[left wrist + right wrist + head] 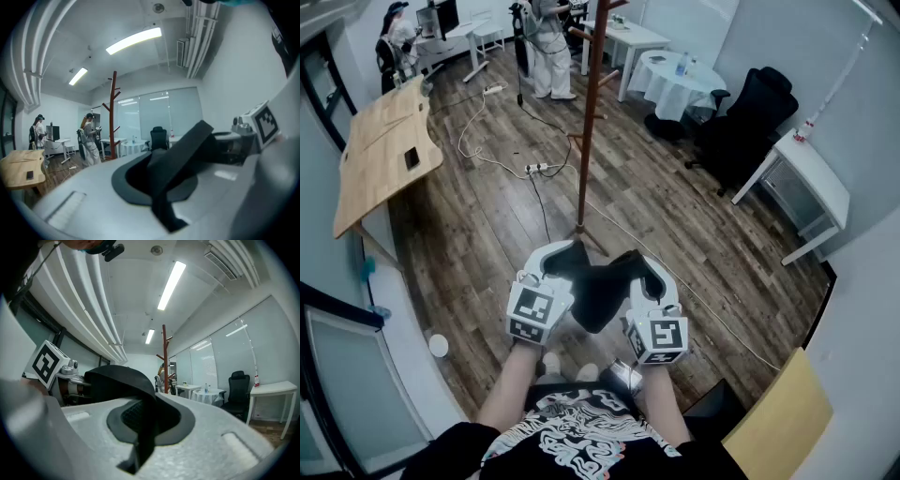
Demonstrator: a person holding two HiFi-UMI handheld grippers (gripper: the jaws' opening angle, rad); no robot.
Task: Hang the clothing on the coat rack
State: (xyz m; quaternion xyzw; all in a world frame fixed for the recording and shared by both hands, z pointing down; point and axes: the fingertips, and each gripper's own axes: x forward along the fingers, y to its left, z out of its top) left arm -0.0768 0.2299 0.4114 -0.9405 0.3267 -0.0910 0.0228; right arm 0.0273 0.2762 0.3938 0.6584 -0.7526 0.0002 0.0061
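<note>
A black garment (598, 295) hangs stretched between my two grippers, just in front of my body. My left gripper (565, 255) is shut on its left end, my right gripper (639, 267) on its right end. In the left gripper view the dark cloth (178, 159) is pinched in the closed jaws of the left gripper (159, 187). The right gripper view shows the cloth (117, 378) clamped the same way by the right gripper (145, 423). The brown wooden coat rack (590, 112) stands upright on the floor a step or two ahead, with pegs near its top (113, 117) (164, 359).
A wooden table (384, 150) is at the left, with cables and a power strip (534, 169) on the floor near the rack's base. Behind it stand a person (549, 47), a round white table (670, 80), a black office chair (750, 117) and a white desk (811, 178).
</note>
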